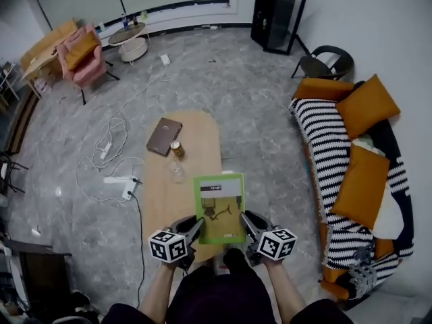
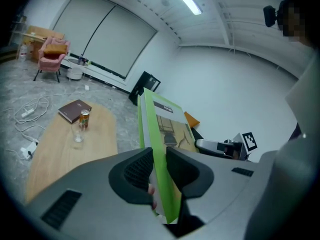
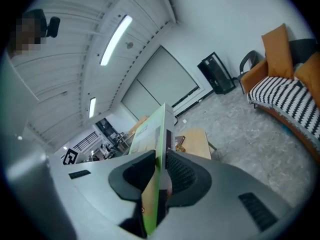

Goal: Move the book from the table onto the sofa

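A green-covered book (image 1: pixel 219 208) is held up above the near end of the wooden table (image 1: pixel 200 135), cover facing up. My left gripper (image 1: pixel 196 227) is shut on its lower left edge, and my right gripper (image 1: pixel 248 223) is shut on its lower right edge. In the left gripper view the book (image 2: pixel 161 129) stands edge-on between the pads of the left gripper (image 2: pixel 159 176). In the right gripper view the book (image 3: pixel 156 139) is likewise pinched by the right gripper (image 3: pixel 161 176). The sofa (image 1: pixel 329 155), with a striped throw and orange cushions, stands to the right.
A brown book (image 1: pixel 164 136), a can (image 1: pixel 177 148) and a glass (image 1: pixel 177 172) rest on the table. Cables and a power strip (image 1: pixel 120 181) lie on the floor to the left. A black chair (image 1: pixel 327 63) and a black cabinet (image 1: pixel 277 15) stand beyond the sofa.
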### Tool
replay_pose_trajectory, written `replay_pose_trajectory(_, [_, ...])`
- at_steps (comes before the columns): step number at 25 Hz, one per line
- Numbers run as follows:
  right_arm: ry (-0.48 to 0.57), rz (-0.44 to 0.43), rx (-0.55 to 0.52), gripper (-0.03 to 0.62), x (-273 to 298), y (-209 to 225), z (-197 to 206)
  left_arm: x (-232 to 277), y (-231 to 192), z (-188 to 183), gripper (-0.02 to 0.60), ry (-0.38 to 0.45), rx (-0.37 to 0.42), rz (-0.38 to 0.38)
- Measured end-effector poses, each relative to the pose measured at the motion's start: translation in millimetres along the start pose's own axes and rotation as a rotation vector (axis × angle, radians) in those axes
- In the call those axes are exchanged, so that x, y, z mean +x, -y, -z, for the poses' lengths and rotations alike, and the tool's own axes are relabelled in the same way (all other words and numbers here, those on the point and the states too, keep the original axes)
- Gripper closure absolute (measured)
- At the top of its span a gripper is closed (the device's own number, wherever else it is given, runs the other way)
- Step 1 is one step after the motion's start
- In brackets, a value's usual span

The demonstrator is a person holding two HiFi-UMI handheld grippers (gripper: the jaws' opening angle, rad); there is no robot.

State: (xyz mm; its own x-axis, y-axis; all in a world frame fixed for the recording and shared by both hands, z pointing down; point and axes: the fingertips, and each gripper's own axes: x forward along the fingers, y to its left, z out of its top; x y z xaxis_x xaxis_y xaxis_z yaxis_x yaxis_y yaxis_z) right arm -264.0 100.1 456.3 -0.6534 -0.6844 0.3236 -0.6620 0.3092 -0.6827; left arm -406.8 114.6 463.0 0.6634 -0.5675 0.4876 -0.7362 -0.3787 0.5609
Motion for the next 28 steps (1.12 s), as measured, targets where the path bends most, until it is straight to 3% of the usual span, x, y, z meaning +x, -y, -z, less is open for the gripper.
replay_pose_trajectory(9, [0.25,0.225,0.085,0.5,-107,-7,44,1,63,43,0.491,-0.18,0.174,0.263])
replay_pose_trajectory(18, [0.474,0.467,0.201,0.502,-233,2,105,16,152,116,0.49,-0.377,0.322,0.507])
replay_pose_trajectory(23, [0.543,0.541,0.236,0.502,-285,25,114,41,197,146,0.491,-0.446,0.346,0.574])
replay_pose_trajectory(28, [0.563,0.553,0.243,0.502,-321,72,94,89,236,157,0.49,-0.468,0.353,0.586])
